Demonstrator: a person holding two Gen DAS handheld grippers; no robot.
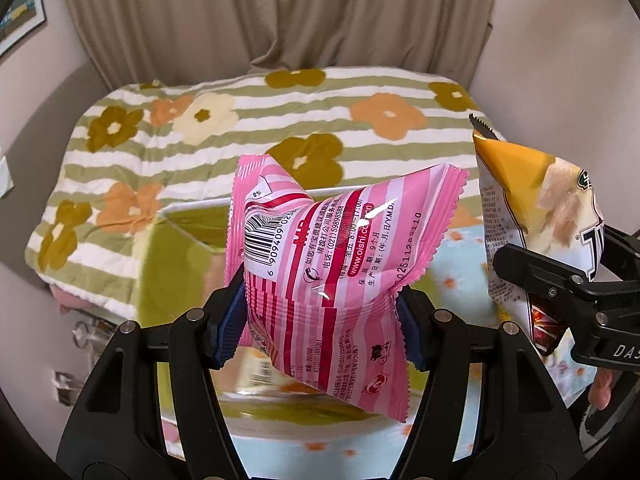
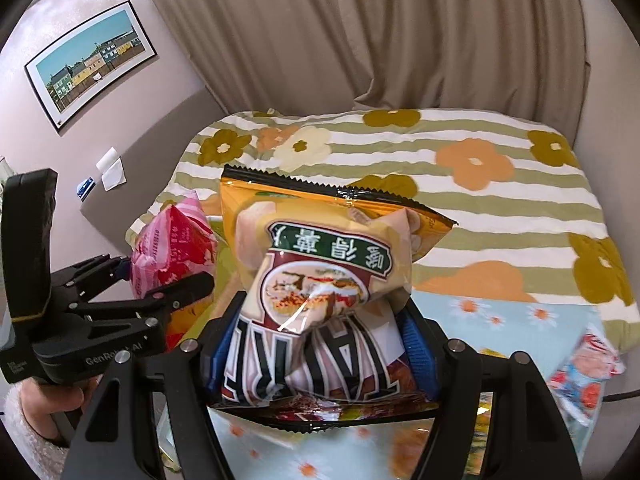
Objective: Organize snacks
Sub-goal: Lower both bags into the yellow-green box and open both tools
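Right wrist only: framed picture [image 2: 90, 60]

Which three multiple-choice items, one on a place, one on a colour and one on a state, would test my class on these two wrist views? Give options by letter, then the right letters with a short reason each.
1. Place: seen from the left wrist, where is the orange and white snack bag?
A. At the right edge of the view
B. Flat on the blanket
C. Behind the curtain

2. Colour: what colour is the striped packet in the left gripper?
A. Blue
B. Pink
C. Green

3. State: how does the right gripper stand?
A. Open and bare
B. Shut on nothing
C. Shut on a snack bag

Key:
1 A, it shows at the right edge, clamped in the other gripper.
2 B, pink and red stripes cover the wrapper.
3 C, its blue pads pinch the bag, creasing it above the floral blanket.
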